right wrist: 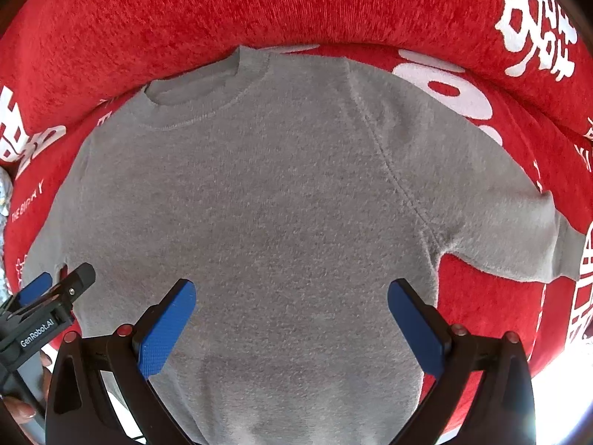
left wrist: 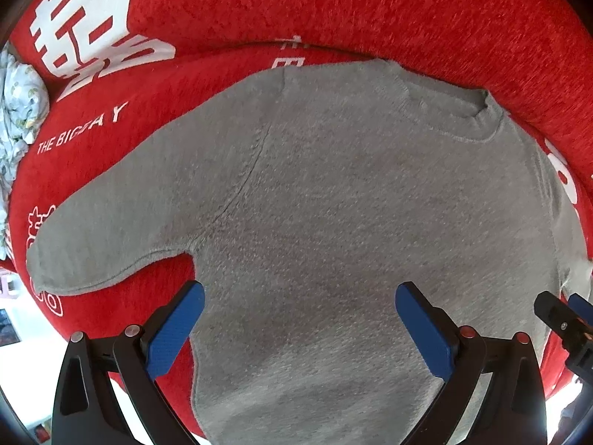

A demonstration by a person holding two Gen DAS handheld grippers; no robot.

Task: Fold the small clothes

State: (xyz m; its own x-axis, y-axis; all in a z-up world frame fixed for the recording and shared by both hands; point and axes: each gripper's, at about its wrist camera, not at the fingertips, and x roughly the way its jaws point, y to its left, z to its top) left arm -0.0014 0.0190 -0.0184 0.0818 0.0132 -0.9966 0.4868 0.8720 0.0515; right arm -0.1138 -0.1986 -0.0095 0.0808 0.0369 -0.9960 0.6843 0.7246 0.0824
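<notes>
A small grey knitted sweater (left wrist: 333,204) lies spread flat on a red cover, collar at the far side; it also shows in the right wrist view (right wrist: 259,204). Its left sleeve (left wrist: 111,233) points out to the left and its right sleeve (right wrist: 519,230) points out to the right. My left gripper (left wrist: 298,304) is open and empty, hovering over the sweater's lower left body. My right gripper (right wrist: 291,302) is open and empty over the lower right body. Each gripper shows at the edge of the other's view.
The red plush cover (left wrist: 370,7) with white lettering wraps the sofa seat and backrest behind the sweater. A pale patterned cloth (left wrist: 18,111) lies bunched at the far left. The seat's front edge (right wrist: 548,363) drops off near the grippers.
</notes>
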